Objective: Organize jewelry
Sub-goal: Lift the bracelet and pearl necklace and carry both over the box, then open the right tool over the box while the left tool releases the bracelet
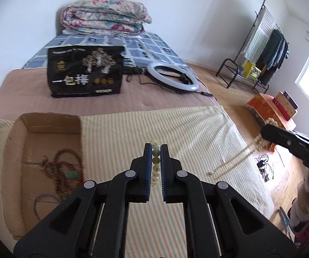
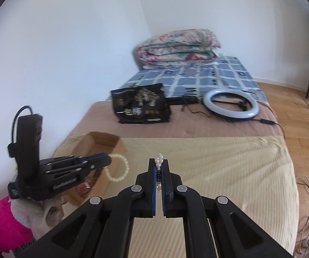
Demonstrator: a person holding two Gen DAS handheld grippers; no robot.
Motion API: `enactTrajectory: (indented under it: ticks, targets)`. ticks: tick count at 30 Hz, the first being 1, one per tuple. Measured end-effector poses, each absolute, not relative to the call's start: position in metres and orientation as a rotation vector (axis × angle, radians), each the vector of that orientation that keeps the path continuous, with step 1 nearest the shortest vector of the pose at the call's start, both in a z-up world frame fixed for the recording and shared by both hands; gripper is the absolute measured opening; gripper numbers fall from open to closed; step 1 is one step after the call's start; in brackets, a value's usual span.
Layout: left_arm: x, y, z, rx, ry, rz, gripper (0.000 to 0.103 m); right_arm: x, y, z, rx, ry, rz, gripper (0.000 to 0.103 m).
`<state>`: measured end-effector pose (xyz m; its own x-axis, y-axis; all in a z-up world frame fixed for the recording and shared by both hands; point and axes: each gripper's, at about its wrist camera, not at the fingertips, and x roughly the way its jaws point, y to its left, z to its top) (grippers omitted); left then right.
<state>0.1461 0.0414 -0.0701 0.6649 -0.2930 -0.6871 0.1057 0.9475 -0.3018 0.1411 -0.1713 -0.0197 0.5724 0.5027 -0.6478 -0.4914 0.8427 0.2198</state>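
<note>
While the bed [image 1: 154, 99] fills most of both views, its near end lies under a striped cream cloth [image 1: 146, 129]; a folded floral quilt [image 1: 105, 16] sits at the far end, with a black printed bag [image 1: 85, 73] and a white ring light [image 1: 171, 76] on the brown middle stretch; a cardboard box [image 1: 53, 126] rests at the left edge of the striped cloth, holding dark beaded necklaces [image 1: 66, 169] with a green pendant; the left gripper [image 1: 156, 148] is clenched on a pale bead bracelet [image 1: 155, 161], whose loop hangs above the box's near right corner in the right wrist view; the right gripper [image 2: 159, 163] is clenched on a pearl necklace [image 2: 159, 160], which trails, blurred, down to the cloth's right edge in the left wrist view.
</note>
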Motion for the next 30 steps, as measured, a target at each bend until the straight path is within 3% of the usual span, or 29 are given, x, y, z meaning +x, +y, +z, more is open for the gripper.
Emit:
enactTrajectory:
  ticks: [12, 30]
  targets:
    - [0.141, 0.127, -0.066, -0.285, 0.781, -0.105, 0.005, 0.119, -0.071, -0.014, -0.023, 0.745, 0.767, 0.001]
    - [0.147, 0.218, -0.083, -0.327, 0.792, 0.000, 0.005, 0.109, 0.035, -0.058, -0.085, 0.825, 0.911, 0.001]
